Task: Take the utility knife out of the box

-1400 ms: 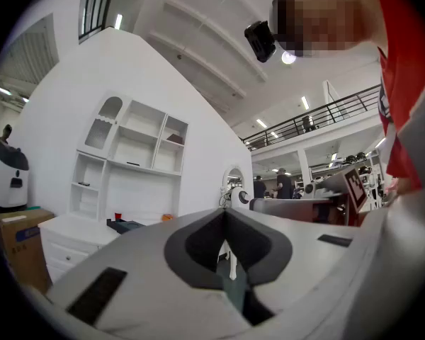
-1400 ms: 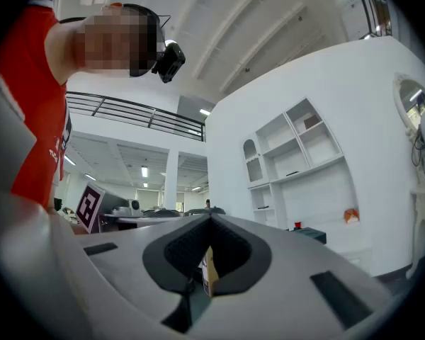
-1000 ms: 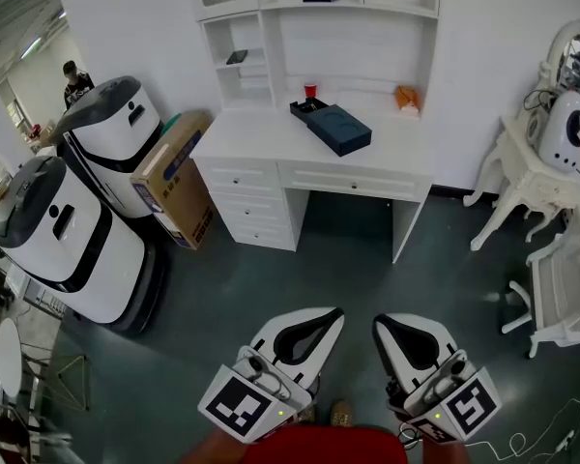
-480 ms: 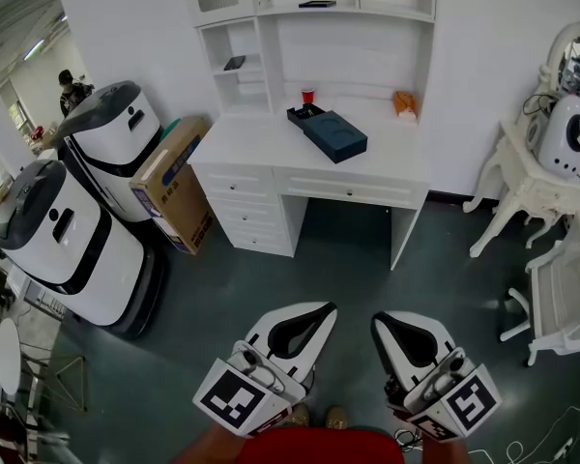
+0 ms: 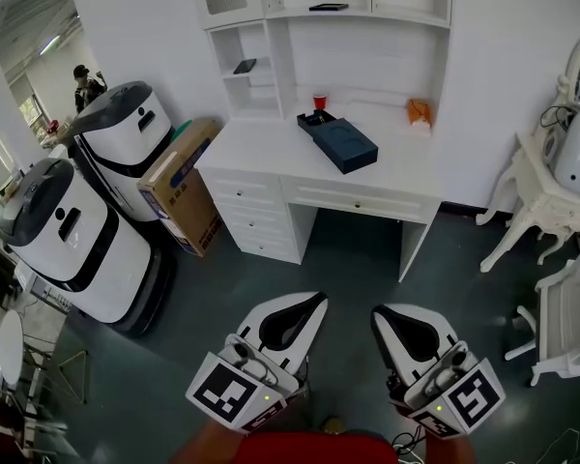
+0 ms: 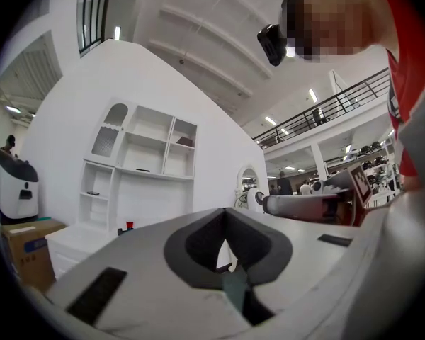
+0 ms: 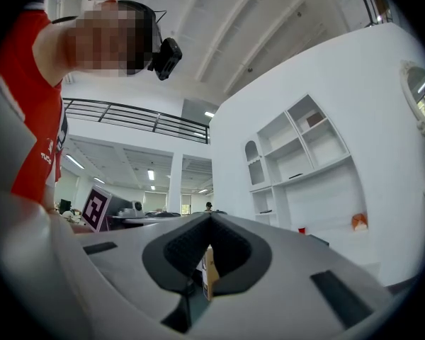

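Two white hand-held grippers, the left gripper (image 5: 307, 305) and the right gripper (image 5: 385, 317), are hovering side by side over the dark floor (image 5: 348, 259), each with its jaws pressed together on nothing. One dark blue rectangular box (image 5: 346, 146) is lying on the white desk (image 5: 271, 148), well apart from both grippers and near one small red cup (image 5: 319, 101). The utility knife is showing too small to make out.

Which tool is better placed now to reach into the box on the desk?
Left, only slightly: the open part of the box on the desk lies toward the left tool. The right tool is equally far; both are shut.
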A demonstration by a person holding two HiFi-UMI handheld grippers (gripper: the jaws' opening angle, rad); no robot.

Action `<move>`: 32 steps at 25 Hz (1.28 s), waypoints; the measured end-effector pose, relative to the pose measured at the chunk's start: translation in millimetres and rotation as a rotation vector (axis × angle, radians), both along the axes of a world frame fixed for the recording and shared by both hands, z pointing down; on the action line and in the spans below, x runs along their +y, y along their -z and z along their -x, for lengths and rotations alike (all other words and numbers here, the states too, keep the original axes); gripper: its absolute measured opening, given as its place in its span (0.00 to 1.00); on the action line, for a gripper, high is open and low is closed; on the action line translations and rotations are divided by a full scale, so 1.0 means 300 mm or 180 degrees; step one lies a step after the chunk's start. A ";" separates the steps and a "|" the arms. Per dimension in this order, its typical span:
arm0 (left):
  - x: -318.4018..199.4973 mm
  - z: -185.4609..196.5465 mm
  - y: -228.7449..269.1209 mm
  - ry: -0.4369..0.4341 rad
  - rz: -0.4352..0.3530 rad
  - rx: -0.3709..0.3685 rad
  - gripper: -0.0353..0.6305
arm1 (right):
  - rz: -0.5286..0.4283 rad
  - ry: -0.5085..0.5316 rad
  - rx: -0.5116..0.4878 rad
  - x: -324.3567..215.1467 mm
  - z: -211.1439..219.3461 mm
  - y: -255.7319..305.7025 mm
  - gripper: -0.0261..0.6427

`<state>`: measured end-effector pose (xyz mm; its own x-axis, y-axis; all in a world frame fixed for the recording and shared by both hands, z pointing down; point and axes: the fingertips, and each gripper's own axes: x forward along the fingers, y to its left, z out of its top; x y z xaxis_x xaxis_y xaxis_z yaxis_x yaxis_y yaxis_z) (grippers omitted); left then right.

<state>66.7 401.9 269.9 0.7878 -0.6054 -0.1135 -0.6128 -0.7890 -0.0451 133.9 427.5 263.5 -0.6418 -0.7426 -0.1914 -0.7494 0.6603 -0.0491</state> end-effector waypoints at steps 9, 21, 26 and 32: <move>-0.348 0.072 -0.026 0.0105 -0.0045 0.0021 0.08 | 0.0052 0.0007 0.0088 -0.340 0.039 -0.038 0.05; -0.996 0.258 -0.032 0.0009 0.0176 -0.0104 0.08 | 0.0055 -0.0106 0.0177 -1.006 0.231 0.008 0.05; -1.195 0.311 -0.027 0.0009 0.0202 -0.0080 0.08 | 0.0089 -0.0107 0.0253 -1.214 0.292 0.012 0.05; -1.385 0.349 -0.050 0.0063 0.0232 -0.0042 0.08 | 0.0120 -0.0037 0.0304 -1.427 0.348 -0.013 0.05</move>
<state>-38.1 -13.5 285.0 0.7767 -0.6271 -0.0583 -0.6280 -0.7782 0.0039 29.5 -0.5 267.5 -0.6471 -0.7556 -0.1015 -0.7594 0.6506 -0.0019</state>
